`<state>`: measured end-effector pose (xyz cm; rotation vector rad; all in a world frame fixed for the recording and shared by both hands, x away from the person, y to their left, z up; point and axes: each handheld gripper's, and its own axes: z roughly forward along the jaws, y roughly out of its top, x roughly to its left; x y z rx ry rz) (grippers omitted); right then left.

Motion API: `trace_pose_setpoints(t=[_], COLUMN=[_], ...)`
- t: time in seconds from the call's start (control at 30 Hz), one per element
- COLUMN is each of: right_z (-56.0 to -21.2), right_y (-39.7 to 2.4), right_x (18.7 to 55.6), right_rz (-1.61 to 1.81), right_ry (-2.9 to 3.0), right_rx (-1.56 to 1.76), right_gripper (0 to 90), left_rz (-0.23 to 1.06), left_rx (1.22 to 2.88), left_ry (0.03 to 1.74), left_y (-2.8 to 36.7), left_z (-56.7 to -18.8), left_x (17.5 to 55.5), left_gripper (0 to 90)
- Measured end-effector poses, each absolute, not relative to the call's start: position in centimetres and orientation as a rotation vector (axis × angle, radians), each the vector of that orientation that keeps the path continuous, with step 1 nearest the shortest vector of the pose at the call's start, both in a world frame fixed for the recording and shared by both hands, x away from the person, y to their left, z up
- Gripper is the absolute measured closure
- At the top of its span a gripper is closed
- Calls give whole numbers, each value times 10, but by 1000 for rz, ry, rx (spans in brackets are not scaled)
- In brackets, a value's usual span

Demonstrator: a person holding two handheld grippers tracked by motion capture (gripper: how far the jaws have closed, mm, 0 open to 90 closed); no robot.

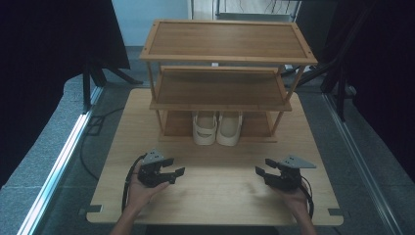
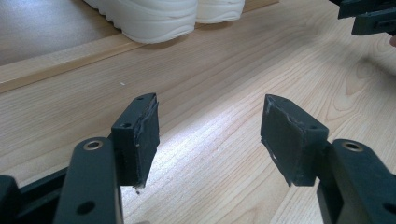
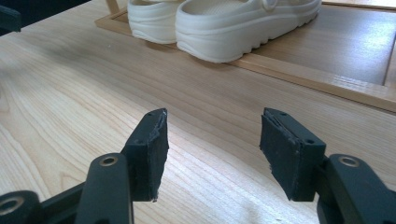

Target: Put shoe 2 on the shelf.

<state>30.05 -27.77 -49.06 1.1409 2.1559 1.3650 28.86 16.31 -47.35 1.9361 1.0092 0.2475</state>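
Resting low over the light wooden tabletop (image 1: 215, 196), left hand-held gripper (image 1: 172, 166) and right hand-held gripper (image 1: 262, 166) both stand with jaws apart, nothing between; pair of cream rubber clogs (image 1: 217, 128) sits on bottom tier of three-tier wooden shoe rack (image 1: 225, 58), well apart from both
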Motion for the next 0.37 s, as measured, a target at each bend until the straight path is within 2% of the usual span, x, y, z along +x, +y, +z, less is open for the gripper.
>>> trace_pose_setpoints(t=[0.37], right_z=[-487], right_y=[-280], right_x=[299], right_rz=[1359], right_ry=[2140], right_rx=[1115], right_gripper=[379], left_rz=[255], left_rx=[1931], left_ry=[1011], left_y=[166], left_z=[-472], left_x=[289], left_gripper=[367])
